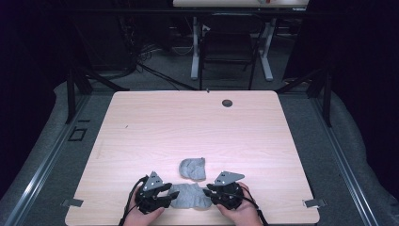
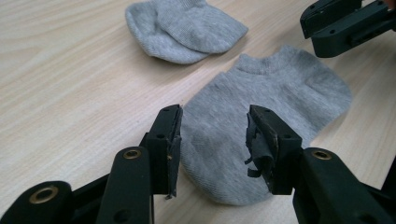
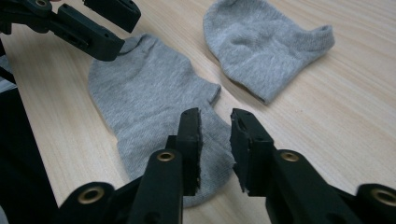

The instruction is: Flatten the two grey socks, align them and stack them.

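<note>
Two grey ankle socks lie on the light wooden table point(image 1: 141, 132). The nearer sock point(image 1: 190, 197) point(image 2: 266, 93) point(image 3: 144, 88) lies flat by the front edge, between my two grippers. The farther sock point(image 1: 193, 168) point(image 2: 187, 28) point(image 3: 266, 42) sits just behind it, bunched and apart from it. My left gripper point(image 1: 170, 194) point(image 2: 215, 114) is open, its jaws straddling the near sock's left end. My right gripper point(image 1: 207, 192) point(image 3: 215, 116) is open by a narrower gap over the sock's right end. Each gripper also appears in the other's view: right gripper point(image 2: 345, 23), left gripper point(image 3: 88, 23).
A dark round grommet hole point(image 1: 227, 102) sits near the table's far edge. Small metal brackets point(image 1: 70, 202) point(image 1: 313, 203) stick out at the front corners. Beyond the table stand a dark chair point(image 1: 230, 47) and white desk legs point(image 1: 195, 47).
</note>
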Tool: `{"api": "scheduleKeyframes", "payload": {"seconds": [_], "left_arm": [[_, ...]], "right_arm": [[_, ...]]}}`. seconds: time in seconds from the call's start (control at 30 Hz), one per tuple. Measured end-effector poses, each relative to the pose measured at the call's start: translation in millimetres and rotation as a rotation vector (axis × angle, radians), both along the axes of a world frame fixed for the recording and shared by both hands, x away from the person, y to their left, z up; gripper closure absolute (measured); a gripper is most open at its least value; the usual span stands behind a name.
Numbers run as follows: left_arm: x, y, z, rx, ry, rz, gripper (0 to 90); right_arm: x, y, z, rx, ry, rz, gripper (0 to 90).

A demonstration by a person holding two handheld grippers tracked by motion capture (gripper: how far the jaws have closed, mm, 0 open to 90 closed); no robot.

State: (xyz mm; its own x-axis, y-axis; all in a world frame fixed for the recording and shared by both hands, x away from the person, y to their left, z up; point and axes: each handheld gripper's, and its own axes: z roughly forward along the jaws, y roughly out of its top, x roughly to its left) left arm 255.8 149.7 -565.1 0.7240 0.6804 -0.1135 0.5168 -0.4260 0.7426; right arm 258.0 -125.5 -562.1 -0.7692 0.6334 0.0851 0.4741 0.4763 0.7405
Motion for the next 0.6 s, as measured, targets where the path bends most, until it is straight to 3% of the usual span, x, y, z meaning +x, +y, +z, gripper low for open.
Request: {"api": "scheduleKeyframes", "payload": {"seconds": [0.37, 0.6], "left_arm": [[6.3, 10.5, 5.3, -0.017, -0.020, 0.034, 53.1], [8.5, 14.6, 5.5, -0.018, -0.024, 0.046, 52.4]], "right_arm": [[19.0, 8.5, 17.9, -0.032, -0.017, -0.005, 65.6], [36.5, 25.2, 21.6, -0.045, 0.005, -0.015, 69.3]]}}
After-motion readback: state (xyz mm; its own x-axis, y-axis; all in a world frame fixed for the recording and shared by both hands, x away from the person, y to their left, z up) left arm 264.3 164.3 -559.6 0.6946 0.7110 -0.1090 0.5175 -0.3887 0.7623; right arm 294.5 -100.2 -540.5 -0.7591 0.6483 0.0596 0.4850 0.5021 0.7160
